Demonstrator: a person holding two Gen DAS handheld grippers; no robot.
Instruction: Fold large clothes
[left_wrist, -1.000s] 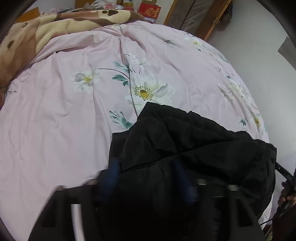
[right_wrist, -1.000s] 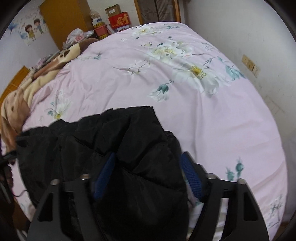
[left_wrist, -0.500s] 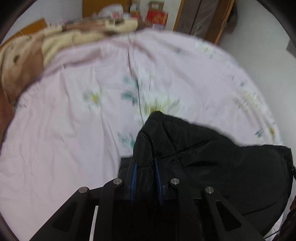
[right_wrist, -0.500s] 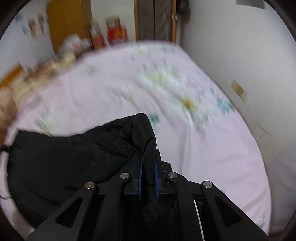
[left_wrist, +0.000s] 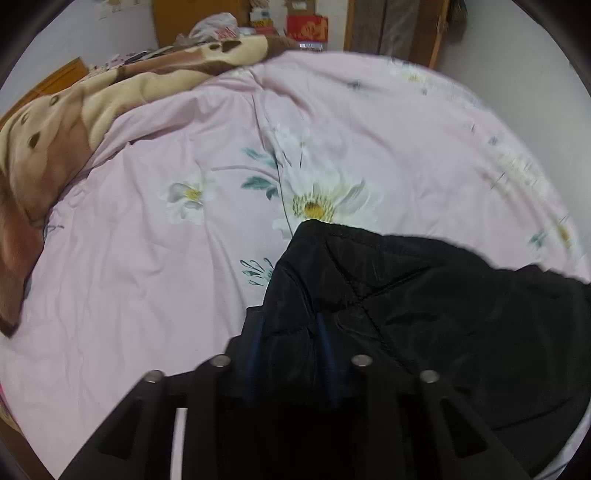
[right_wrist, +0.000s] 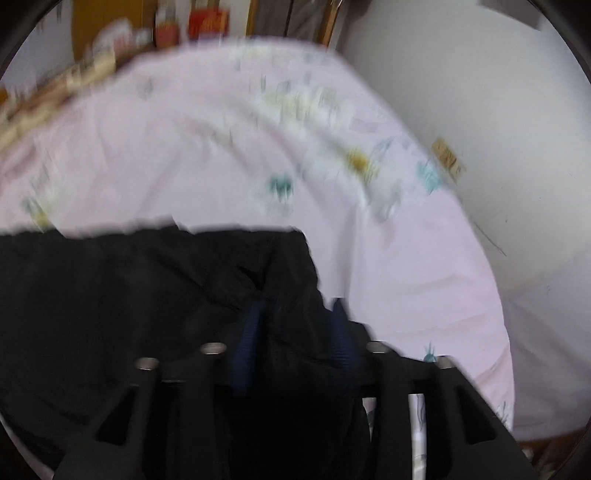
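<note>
One black jacket, two gripper units

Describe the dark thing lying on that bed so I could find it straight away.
Start with the bed, covered by a pink sheet printed with white flowers. At its near edge lies a black quilted garment, puffy with stitched seams, one corner reaching the big daisy. It is the only black item there; the brown and cream blanket lies at the far side.

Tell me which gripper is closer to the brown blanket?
Left. Left gripper: at the jacket corner toward the blanket. Right gripper: at the far corner, by the wall. Both jaws just opened, jacket between.
</note>
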